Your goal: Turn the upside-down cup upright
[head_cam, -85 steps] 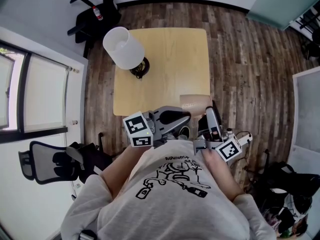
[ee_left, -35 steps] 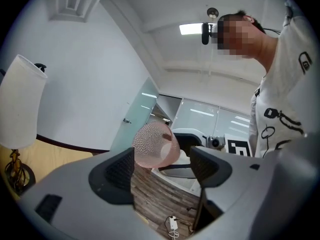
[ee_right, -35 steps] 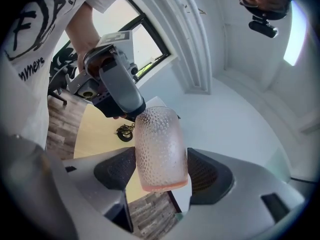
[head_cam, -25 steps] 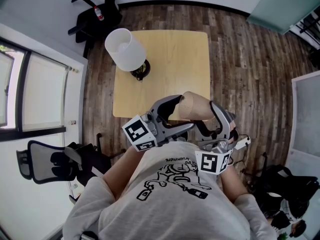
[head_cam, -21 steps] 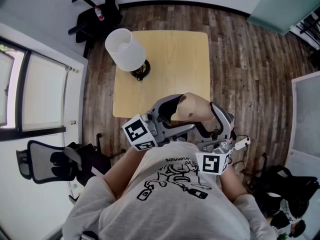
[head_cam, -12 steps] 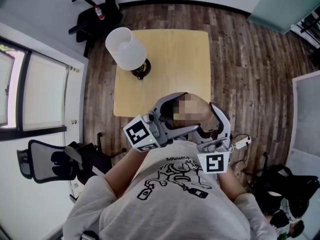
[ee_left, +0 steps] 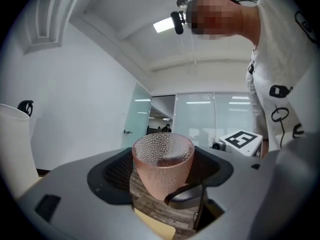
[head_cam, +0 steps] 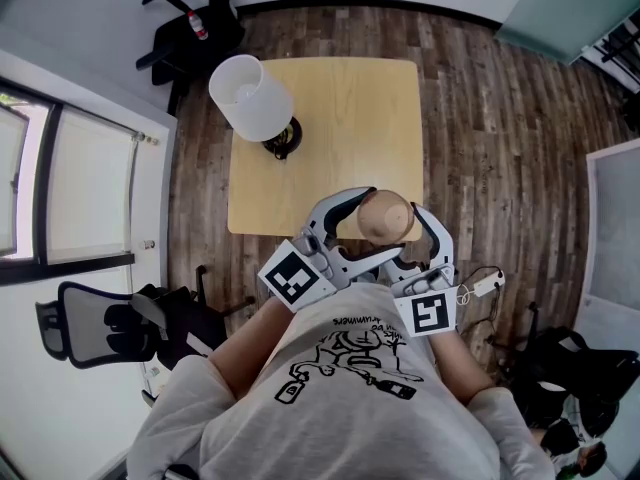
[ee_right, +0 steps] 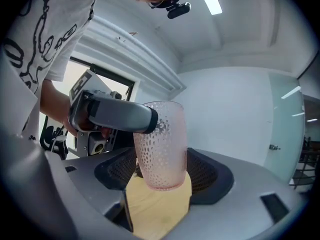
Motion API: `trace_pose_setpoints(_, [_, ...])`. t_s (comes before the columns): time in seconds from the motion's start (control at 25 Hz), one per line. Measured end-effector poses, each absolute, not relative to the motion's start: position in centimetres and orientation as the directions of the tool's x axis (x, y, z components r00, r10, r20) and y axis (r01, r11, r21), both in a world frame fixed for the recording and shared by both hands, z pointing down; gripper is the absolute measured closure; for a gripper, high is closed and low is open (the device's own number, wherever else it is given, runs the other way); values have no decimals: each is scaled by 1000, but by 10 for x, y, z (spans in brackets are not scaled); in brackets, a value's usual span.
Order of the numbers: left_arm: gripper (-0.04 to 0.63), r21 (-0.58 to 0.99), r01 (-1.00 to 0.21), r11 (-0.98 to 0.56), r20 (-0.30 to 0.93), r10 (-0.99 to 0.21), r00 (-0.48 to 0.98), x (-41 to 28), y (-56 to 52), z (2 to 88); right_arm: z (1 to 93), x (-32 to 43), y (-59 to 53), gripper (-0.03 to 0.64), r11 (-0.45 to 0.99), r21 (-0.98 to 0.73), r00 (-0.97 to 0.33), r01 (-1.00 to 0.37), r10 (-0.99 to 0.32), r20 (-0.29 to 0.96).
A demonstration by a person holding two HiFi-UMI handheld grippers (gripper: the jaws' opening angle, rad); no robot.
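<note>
Midair, left claw (ee_left: 162,180) and right claw (ee_right: 161,181) clamp cup (head_cam: 386,216).

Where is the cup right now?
In the head view the cup is held over the table, at its near right corner, between the left gripper and right gripper.

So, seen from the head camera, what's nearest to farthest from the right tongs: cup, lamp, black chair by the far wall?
1. cup, in the right tongs.
2. lamp, far left on the table.
3. black chair, beyond the table, upper left.
</note>
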State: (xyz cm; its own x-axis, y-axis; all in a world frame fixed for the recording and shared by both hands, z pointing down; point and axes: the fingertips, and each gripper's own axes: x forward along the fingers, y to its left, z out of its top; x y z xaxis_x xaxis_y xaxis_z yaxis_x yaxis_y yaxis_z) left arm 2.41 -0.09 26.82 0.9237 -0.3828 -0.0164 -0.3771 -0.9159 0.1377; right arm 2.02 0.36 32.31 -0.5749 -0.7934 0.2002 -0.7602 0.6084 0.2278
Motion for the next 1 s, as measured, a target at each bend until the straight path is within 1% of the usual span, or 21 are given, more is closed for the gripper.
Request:
trace_pose_setpoints(0.24, [233,41,-415,-909,113,-408,906,25,-2,295,349,17,-1,290,630,186,-576,-754,-770,275])
trace_pose_setpoints(0.4, [233,44,-442,-896,188,-427,885,23,-7,321,371,13,-5,291,653,136,-591,-745,-741,320])
trace_pose_setpoints(0.6, [233,33,-444,-895,277,-419,865,20,-11,354,406,7,-7,291,677,103,-599,-728,-702,385])
trace_pose_setpoints(1.0, [232,-14,-470,-883,384,-439,812,21,-20,416,467,4,-16,293,687,73,-597,-723,-674,435])
